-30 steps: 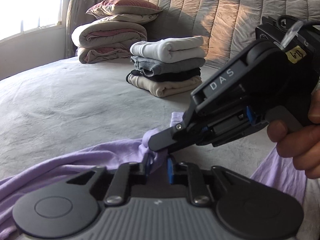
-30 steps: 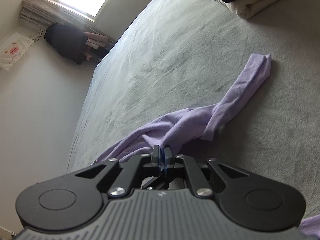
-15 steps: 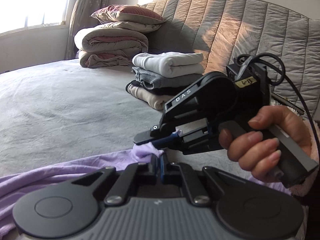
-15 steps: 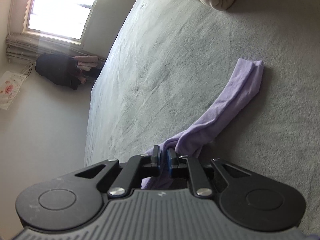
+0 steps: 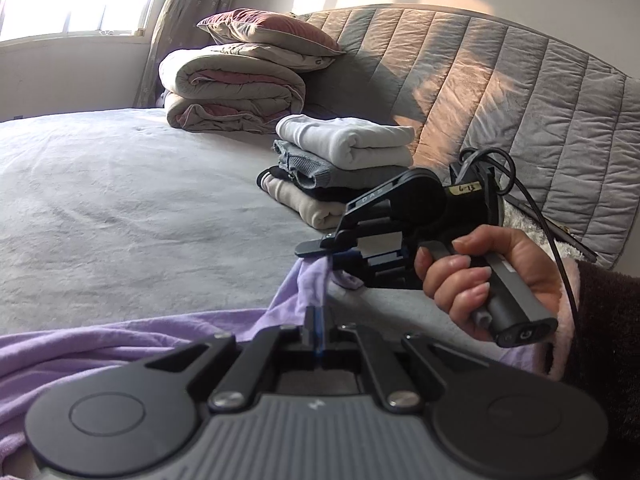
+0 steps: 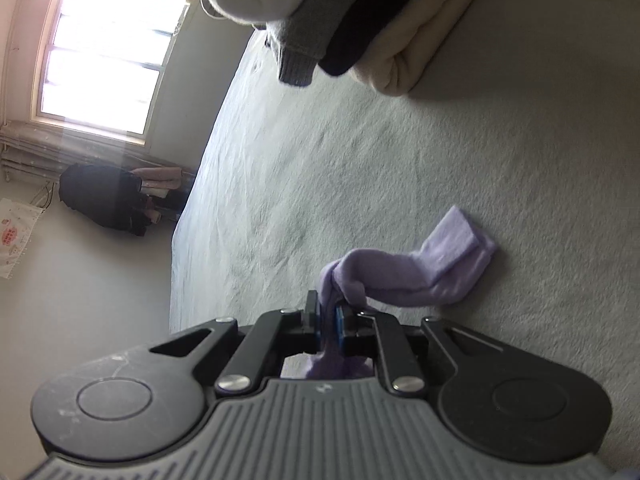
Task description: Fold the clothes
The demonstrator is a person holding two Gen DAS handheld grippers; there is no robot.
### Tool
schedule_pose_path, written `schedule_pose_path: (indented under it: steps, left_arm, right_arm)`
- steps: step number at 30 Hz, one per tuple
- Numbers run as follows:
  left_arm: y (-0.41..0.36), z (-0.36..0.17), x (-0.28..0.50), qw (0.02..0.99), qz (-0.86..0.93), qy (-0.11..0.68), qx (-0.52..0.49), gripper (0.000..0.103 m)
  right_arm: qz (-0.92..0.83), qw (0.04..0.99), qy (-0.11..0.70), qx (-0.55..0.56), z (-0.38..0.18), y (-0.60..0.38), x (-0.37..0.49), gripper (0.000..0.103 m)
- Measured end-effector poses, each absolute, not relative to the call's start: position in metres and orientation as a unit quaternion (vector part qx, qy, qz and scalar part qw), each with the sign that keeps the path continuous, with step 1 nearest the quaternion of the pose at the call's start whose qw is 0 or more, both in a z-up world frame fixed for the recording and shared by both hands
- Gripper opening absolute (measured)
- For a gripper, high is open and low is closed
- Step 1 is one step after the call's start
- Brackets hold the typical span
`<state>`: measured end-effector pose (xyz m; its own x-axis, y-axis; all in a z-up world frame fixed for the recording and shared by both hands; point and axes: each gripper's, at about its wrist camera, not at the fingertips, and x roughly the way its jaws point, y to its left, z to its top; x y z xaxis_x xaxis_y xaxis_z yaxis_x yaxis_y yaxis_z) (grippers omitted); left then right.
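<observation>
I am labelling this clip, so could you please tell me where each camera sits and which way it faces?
Left wrist: on the left gripper, facing the headboard; the right hand shows.
Right wrist: on the right gripper, rolled sideways, facing the window; no hand.
Shared: lavender garment, folded stack.

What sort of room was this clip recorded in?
Most likely a bedroom: a wide bed with a quilted headboard, folded duvets and pillows stacked against it, and a pile of folded clothes.
</observation>
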<state>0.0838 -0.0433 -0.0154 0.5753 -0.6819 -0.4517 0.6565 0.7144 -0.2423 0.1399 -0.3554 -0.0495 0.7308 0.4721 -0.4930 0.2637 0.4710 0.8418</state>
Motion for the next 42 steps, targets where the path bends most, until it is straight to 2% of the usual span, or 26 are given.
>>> schedule_pose_path:
  steps: [5,8,13,17,19,26,30,32,35,37,39,42]
  left_arm:
    - [-0.049,-0.015,0.088,0.891,-0.376,0.256,-0.008,0.000]
    - [-0.052,-0.019,0.090,0.890,-0.372,0.263,0.002,0.005]
    - [-0.053,-0.031,0.098,0.897,-0.343,0.278,0.020,0.032]
    - [-0.051,-0.038,0.103,0.896,-0.327,0.298,0.027,0.036]
    - [-0.051,-0.038,0.102,0.902,-0.315,0.293,0.045,0.042]
    - [-0.053,-0.042,0.104,0.900,-0.309,0.291,0.096,0.051]
    - [-0.052,-0.052,0.113,0.897,-0.302,0.308,0.097,0.050]
    - [-0.051,-0.055,0.115,0.900,-0.296,0.307,0.093,0.047]
    - [-0.050,-0.056,0.118,0.903,-0.288,0.307,0.087,0.035]
    - [-0.049,-0.057,0.119,0.906,-0.282,0.306,0.083,0.022]
    - [-0.048,-0.058,0.120,0.909,-0.274,0.304,0.079,0.002]
    - [-0.045,-0.057,0.121,0.911,-0.272,0.302,0.067,0.001]
  right_arm:
    - [0.057,0.791,0.340,0.506,-0.043,-0.376,0.136,0.012]
    - [0.068,0.819,0.317,0.474,-0.023,-0.374,0.131,0.012]
    - [0.083,0.857,0.284,0.421,0.001,-0.371,0.126,0.012]
    - [0.064,0.866,0.288,0.404,-0.005,-0.374,0.128,0.012]
    - [0.052,0.863,0.297,0.405,-0.015,-0.376,0.131,0.012]
    - [0.010,0.860,0.325,0.394,-0.032,-0.386,0.129,0.012]
    - [-0.002,0.857,0.343,0.384,-0.035,-0.387,0.129,0.012]
    - [-0.008,0.855,0.348,0.385,-0.036,-0.388,0.131,0.015]
    - [-0.010,0.848,0.355,0.392,-0.037,-0.391,0.135,0.016]
    - [-0.006,0.844,0.352,0.404,-0.039,-0.391,0.135,0.043]
    - [-0.007,0.847,0.344,0.406,-0.038,-0.390,0.136,0.044]
    - [-0.015,0.848,0.339,0.408,-0.041,-0.391,0.140,0.044]
